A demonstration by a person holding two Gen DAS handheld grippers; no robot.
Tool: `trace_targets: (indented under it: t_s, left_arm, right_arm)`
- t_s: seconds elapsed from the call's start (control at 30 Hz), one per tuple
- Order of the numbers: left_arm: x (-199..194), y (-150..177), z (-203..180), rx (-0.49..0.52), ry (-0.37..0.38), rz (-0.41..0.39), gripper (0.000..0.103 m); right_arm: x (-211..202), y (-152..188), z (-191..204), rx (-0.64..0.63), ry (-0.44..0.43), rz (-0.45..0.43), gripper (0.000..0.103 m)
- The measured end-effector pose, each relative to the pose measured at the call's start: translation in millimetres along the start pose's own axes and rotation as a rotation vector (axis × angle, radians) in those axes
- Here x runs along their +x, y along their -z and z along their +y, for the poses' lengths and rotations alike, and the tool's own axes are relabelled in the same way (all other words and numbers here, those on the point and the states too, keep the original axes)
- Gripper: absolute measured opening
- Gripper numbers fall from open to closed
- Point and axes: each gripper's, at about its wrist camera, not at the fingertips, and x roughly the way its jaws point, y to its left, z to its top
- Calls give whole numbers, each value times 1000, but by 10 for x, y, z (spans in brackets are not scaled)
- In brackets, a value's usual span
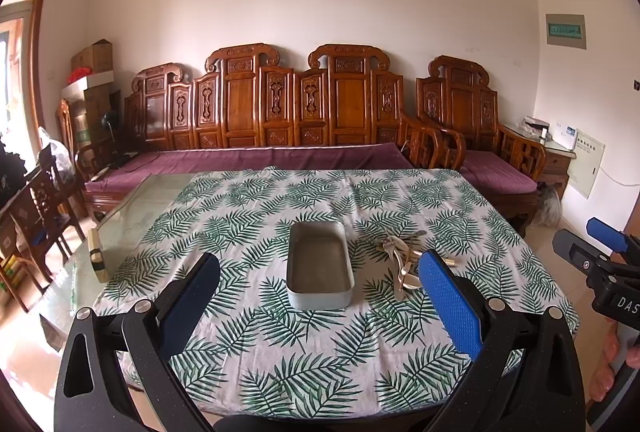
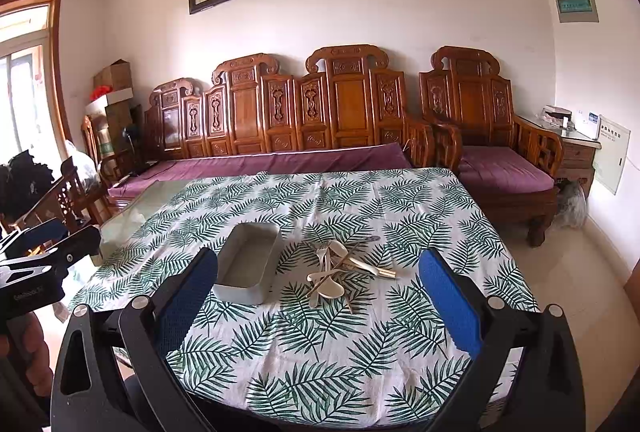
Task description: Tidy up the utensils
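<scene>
leaf-print tablecloth (image 2: 320, 344), left gripper (image 1: 320, 296) fingers wide and bare, right gripper (image 2: 320, 296) likewise

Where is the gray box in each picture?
Left wrist view: the gray box sits in the middle, between the open fingers, with the pile of utensils on its right.
Right wrist view: the gray box is left of the middle; the utensils lie to its right.
Shared landmark: the leaf-print tablecloth.
</scene>
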Motion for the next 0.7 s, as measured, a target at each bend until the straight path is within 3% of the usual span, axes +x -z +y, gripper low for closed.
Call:
trace_targets:
  t_s: [0.7]
  left_arm:
    - [-32,18,-16,0,5,0,96]
  right_arm:
    - [-7,-4,0,0,-2,-1,101]
